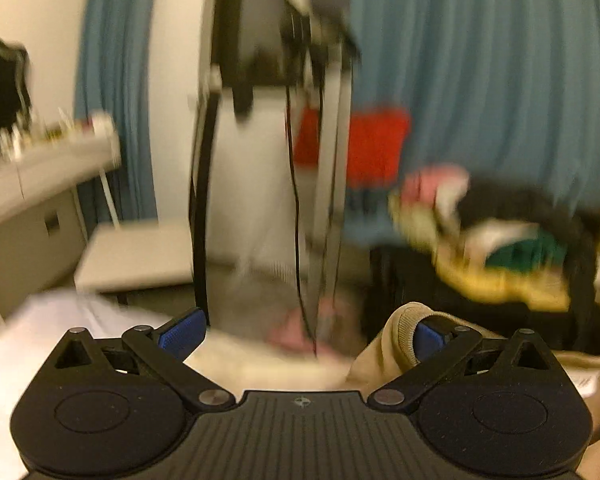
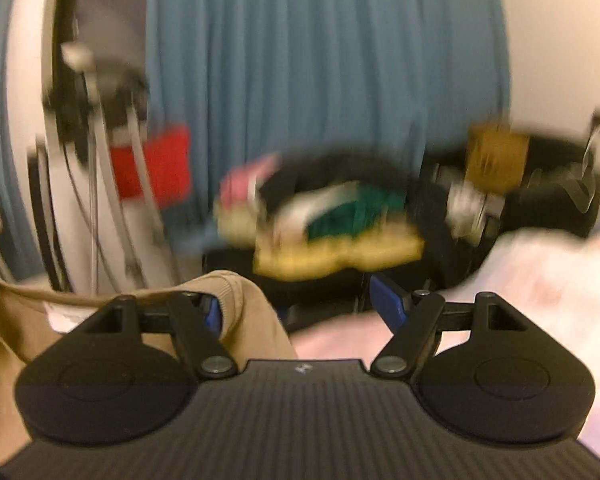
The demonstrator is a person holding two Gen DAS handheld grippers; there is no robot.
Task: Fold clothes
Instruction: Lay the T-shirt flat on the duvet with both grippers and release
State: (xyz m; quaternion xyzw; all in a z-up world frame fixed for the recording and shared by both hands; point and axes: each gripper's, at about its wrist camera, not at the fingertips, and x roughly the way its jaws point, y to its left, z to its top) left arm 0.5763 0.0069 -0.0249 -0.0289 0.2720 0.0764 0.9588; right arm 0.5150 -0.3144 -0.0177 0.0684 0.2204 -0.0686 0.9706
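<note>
Both views are motion-blurred. A tan knit garment (image 1: pixel 396 344) drapes over the right finger of my left gripper (image 1: pixel 306 334), whose jaws stand wide apart. The same tan garment (image 2: pixel 244 312) lies against the left finger of my right gripper (image 2: pixel 300 304), also with jaws wide apart. Its ribbed hem curls around each blue pad. Neither gripper pinches the cloth. A heap of mixed clothes (image 1: pixel 500 240), black, yellow, green and pink, sits ahead on a dark stand; it also shows in the right wrist view (image 2: pixel 332 216).
A white sheet-covered surface (image 1: pixel 40 340) lies below the grippers, seen too in the right wrist view (image 2: pixel 540 280). Blue curtains (image 2: pixel 300 80) hang behind. A stand with black cables (image 1: pixel 300 160) and a red cloth (image 1: pixel 376 144) stand ahead. A white shelf (image 1: pixel 40 168) is at left.
</note>
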